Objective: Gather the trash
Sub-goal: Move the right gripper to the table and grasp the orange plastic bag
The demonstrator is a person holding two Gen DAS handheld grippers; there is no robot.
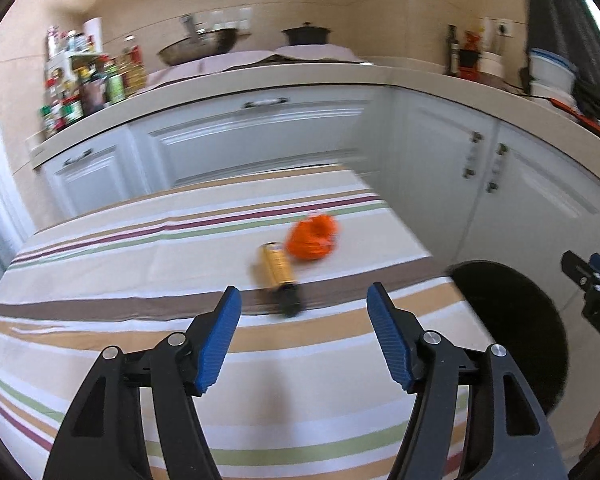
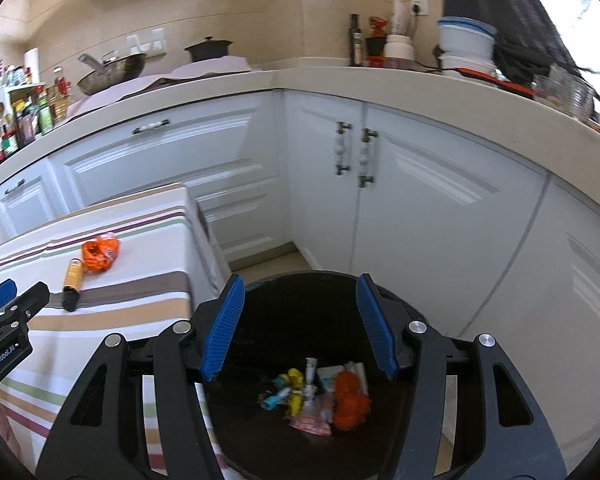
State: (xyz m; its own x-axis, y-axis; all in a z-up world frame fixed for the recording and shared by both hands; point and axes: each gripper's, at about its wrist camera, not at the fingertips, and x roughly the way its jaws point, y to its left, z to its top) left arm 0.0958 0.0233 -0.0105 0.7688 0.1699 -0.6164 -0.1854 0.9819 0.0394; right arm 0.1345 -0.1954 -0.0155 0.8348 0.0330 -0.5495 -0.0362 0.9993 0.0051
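A yellow tube with a black cap [image 1: 278, 276] lies on the striped tablecloth [image 1: 120, 320], with a crumpled orange wrapper [image 1: 311, 238] just beyond it. My left gripper [image 1: 303, 300] is open and empty, a little short of the tube. Both items also show in the right wrist view: the tube [image 2: 73, 278] and the wrapper [image 2: 99, 254]. My right gripper [image 2: 299, 290] is open and empty above a black bin [image 2: 404, 432] on the floor beside the table. Several bits of trash [image 2: 316, 398] lie in the bin.
White kitchen cabinets [image 2: 380, 208] and a beige counter [image 2: 440, 100] wrap around the back and right. The counter holds bottles [image 1: 84, 88], a wok [image 1: 198, 46] and a pot [image 1: 306, 34]. The bin's rim [image 1: 512, 276] sits at the table's right corner.
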